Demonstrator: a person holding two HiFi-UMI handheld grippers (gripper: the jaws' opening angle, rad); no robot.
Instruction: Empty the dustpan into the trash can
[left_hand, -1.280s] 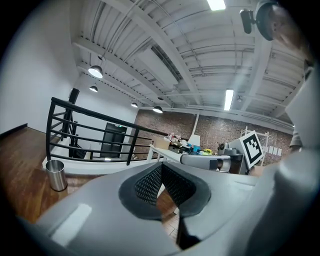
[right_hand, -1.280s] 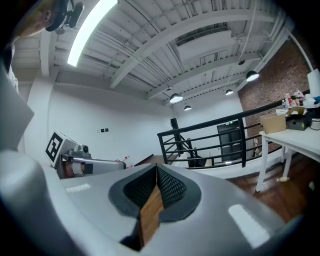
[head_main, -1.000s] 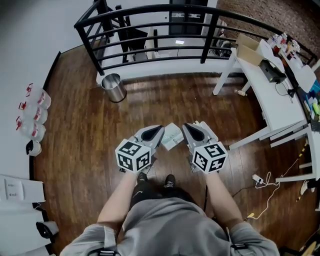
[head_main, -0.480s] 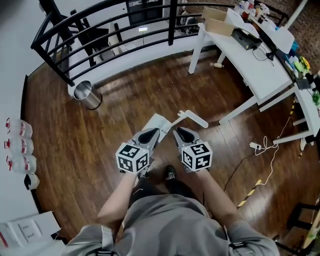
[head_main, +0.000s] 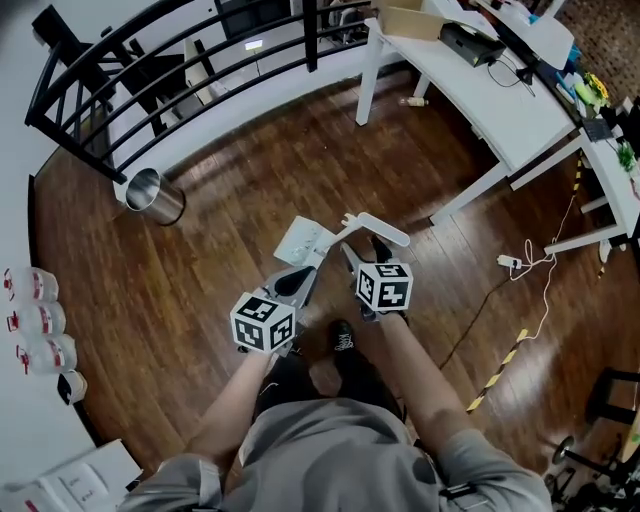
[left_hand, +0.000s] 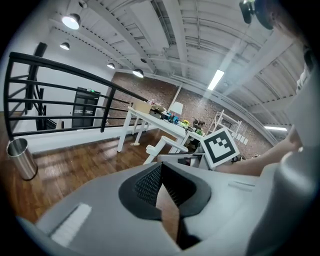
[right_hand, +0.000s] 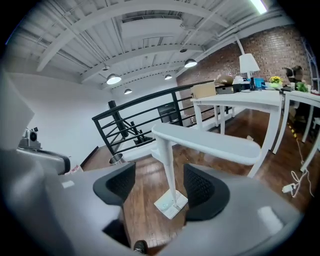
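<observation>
Nearest the person, above a dark shoe (head_main: 341, 338), the left gripper (head_main: 298, 275) is clenched: in the left gripper view its dark pads meet at their tips with nothing caught between them, only wooden floor (head_main: 200, 285) showing through the gap behind. Just beside it, the right gripper (head_main: 365, 252) is released. Its jaws have just been opening and now stand wide apart, with the upright shaft of the white long-handled dustpan (right_hand: 168, 160) rising between the pads (right_hand: 116, 186) without either pad pressing on it. The dustpan stands on the floor just ahead of both grippers, its pan flat on the boards and its horizontal grip bar (head_main: 377, 228) level with the right gripper's tips. Well apart from it, toward the upper left in the head view, the cylindrical metal trash can (head_main: 155, 196) stands upright on the floor beside the foot of a black railing (head_main: 120, 95). On the far right side a white table (head_main: 495, 95) carries a cardboard box and other clutter, and a white cable (head_main: 532, 268) lies on the floor near its legs.
</observation>
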